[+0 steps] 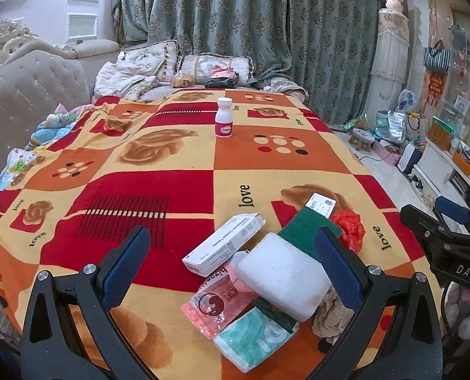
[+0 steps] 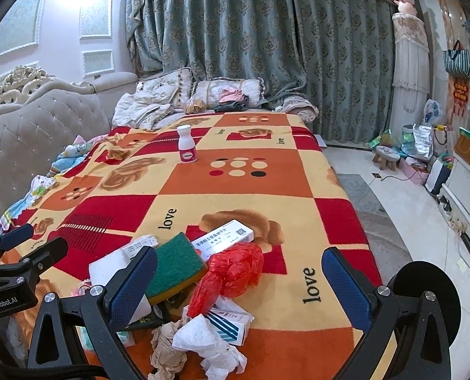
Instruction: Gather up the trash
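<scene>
A heap of trash lies on the near part of a patterned blanket point(image 1: 178, 171): a white foam block point(image 1: 282, 277), a white pill box point(image 1: 223, 243), a pink wrapper point(image 1: 214, 305), a teal tissue pack point(image 1: 253, 338) and a green sponge point(image 1: 301, 231). My left gripper point(image 1: 231, 264) stands open over the heap, holding nothing. The right wrist view shows the green sponge point(image 2: 176, 264), a red plastic bag point(image 2: 230, 272), a white box point(image 2: 223, 239), a striped box point(image 2: 230, 324) and crumpled tissue point(image 2: 209, 343). My right gripper point(image 2: 239, 288) is open above them. A white bottle point(image 1: 223, 117) stands upright far back.
Pillows and clothes point(image 1: 203, 69) lie at the far end, before the curtain point(image 1: 250, 25). A tufted headboard point(image 1: 29, 95) runs along the left. Right of the blanket are the tiled floor point(image 2: 402, 196), a small stool point(image 2: 385, 156), bags and a low white cabinet point(image 2: 469, 190).
</scene>
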The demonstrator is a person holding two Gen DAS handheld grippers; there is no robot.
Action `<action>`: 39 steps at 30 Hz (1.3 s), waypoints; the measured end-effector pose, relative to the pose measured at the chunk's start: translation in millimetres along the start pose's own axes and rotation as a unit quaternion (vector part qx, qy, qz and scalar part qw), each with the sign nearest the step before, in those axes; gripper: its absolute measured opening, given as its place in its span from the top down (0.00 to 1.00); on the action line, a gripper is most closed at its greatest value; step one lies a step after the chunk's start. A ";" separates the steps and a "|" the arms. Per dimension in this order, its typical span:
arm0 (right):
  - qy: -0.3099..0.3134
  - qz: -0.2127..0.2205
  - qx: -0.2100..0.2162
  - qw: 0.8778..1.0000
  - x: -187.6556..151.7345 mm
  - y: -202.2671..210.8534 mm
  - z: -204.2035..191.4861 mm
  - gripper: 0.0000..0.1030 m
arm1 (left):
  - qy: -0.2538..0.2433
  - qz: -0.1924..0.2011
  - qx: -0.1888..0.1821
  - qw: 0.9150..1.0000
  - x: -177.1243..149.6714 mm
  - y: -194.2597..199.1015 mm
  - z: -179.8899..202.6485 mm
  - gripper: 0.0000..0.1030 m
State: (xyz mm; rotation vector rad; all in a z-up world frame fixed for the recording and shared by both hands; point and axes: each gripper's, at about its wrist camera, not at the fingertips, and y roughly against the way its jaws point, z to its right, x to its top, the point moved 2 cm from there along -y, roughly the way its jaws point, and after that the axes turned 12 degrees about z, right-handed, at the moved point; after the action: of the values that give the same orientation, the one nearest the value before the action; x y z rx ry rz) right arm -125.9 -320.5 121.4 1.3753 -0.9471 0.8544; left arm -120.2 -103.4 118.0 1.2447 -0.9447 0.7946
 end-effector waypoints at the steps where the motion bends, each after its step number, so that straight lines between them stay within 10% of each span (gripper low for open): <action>1: 0.001 0.000 0.000 1.000 0.0 -0.1 0.0 0.00 | 0.000 0.000 -0.001 1.000 -0.3 0.0 0.8 0.01; 39: -0.014 -0.031 0.016 0.999 -16.0 -15.0 13.0 0.00 | 0.004 -0.023 0.001 1.000 -8.4 -15.3 2.4 0.01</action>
State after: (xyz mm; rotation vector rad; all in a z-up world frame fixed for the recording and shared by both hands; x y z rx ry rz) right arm -119.2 -333.2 100.4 1.4401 -0.9100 0.8092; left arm -110.2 -108.2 104.2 1.2605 -0.9051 0.7639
